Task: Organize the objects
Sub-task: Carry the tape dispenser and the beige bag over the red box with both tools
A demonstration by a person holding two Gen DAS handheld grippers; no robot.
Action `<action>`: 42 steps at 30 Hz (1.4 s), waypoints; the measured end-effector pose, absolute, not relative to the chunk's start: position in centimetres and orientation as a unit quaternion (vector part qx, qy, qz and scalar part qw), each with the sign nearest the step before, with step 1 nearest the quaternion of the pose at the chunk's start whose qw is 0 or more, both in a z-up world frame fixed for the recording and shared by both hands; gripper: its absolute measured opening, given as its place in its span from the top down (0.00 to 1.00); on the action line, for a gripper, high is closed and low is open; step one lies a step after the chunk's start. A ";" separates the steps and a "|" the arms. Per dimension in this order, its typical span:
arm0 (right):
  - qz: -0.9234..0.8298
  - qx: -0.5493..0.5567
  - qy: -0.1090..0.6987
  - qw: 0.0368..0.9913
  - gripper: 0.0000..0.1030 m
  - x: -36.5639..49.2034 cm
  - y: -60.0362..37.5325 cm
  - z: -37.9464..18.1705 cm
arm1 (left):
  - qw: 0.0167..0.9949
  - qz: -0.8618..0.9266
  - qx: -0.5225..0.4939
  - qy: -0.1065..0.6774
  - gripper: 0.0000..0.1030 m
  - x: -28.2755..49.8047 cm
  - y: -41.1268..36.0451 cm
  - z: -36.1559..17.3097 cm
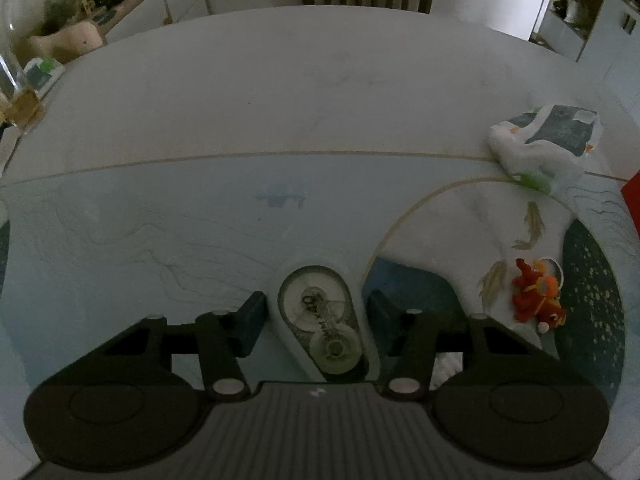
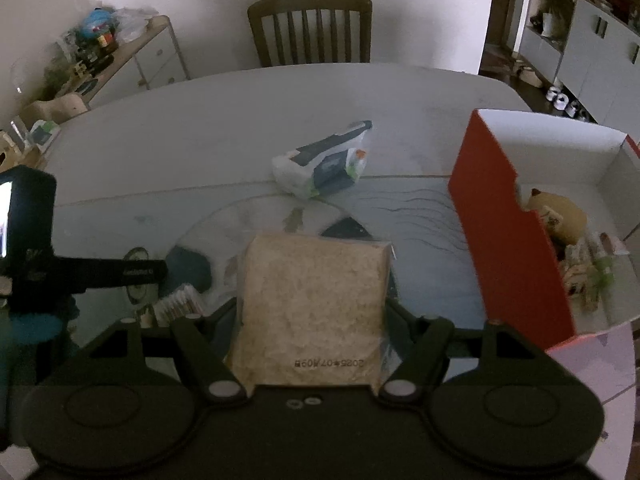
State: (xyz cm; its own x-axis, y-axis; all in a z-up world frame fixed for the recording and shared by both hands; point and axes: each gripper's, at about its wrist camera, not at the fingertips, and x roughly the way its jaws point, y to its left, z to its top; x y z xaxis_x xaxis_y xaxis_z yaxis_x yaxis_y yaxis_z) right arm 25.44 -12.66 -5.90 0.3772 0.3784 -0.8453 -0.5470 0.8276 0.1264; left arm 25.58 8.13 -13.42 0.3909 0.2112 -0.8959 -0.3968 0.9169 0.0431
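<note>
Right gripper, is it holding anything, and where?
Yes: the right gripper holds the clear bag of pale grains, jaws pressing its two side edges near the bottom.

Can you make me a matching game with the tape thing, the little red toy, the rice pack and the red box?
Things:
1. correction tape
2. red toy
3. pack of rice
4. red box

Places or states:
A. gripped by the right gripper
B. lying between the left gripper's open fingers
C. holds things inside
D. lying alone on the table mat

Pairs: 1-B, 2-D, 3-A, 4-C
</note>
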 end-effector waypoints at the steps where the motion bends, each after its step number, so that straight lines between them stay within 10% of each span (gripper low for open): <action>1: 0.283 -0.088 0.481 0.825 0.29 25.4 -13.0 -5.7 | 0.829 0.185 -0.095 0.519 0.47 25.5 8.2 -13.3; 21: 0.306 -0.080 0.455 0.832 0.29 29.2 -21.6 -1.6 | 0.838 0.167 -0.170 0.490 0.47 22.1 7.9 -9.0; 42: 0.286 -0.086 0.442 0.846 0.29 35.3 -32.1 -1.4 | 0.871 0.052 -0.144 0.468 0.47 25.3 -8.7 -2.3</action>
